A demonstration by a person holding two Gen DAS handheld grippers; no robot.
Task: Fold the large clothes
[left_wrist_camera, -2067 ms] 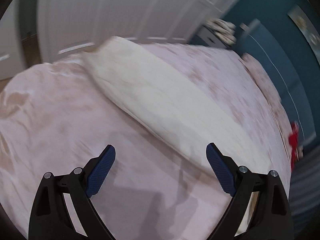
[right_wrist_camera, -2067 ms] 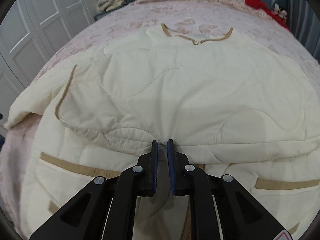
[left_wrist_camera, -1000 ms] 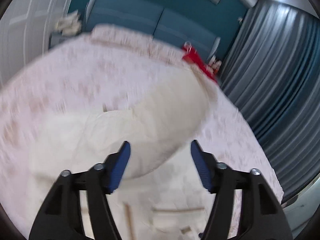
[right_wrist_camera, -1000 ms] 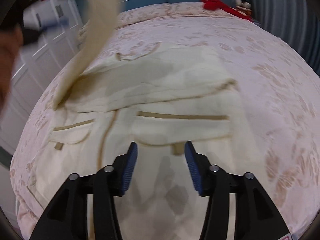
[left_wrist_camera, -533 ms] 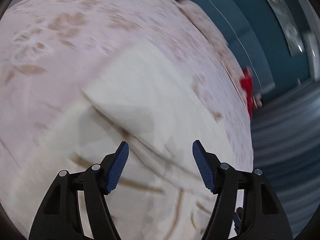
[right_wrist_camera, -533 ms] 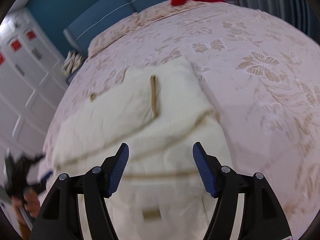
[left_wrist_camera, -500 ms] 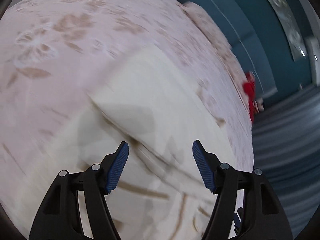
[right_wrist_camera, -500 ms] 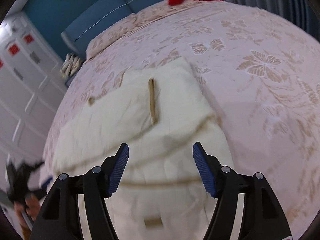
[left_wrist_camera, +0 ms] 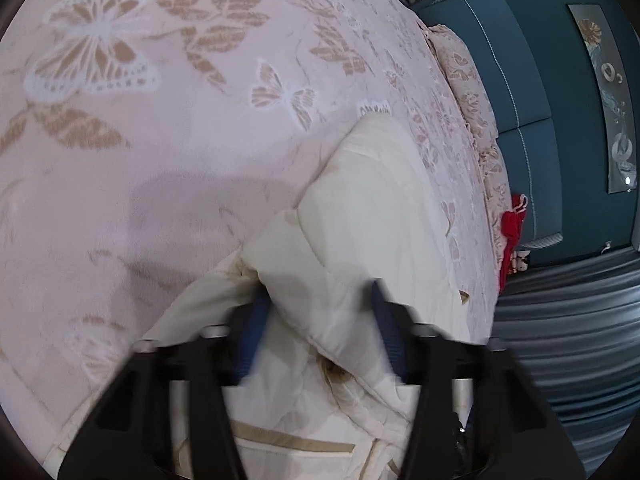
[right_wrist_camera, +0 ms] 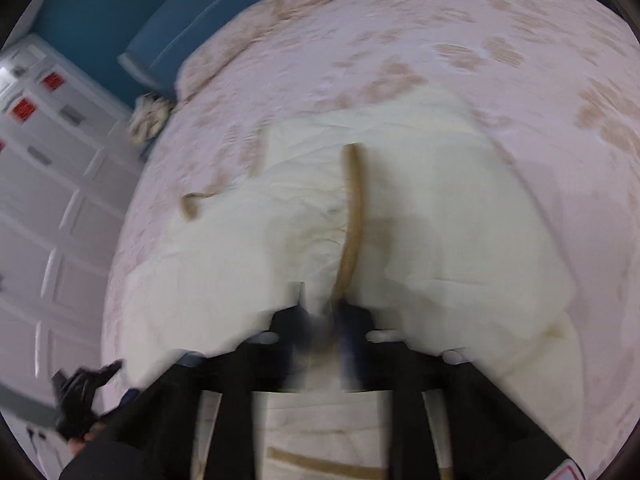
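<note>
No text, label, brand or number could be read in either view. The red squares (right_wrist_camera: 24,109) on the white wardrobe doors (right_wrist_camera: 52,216) were too blurred to show any character, and the long framed picture (left_wrist_camera: 614,108) on the teal wall showed only ornament, no writing. A red-and-white corner of a sticker (right_wrist_camera: 570,473) at the lower right edge of the right wrist view was cut off and carried nothing legible.

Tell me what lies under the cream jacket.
The cream jacket lies on the pink butterfly-print bedspread, which shows all around it. What the folded layers cover beneath cannot be seen.
</note>
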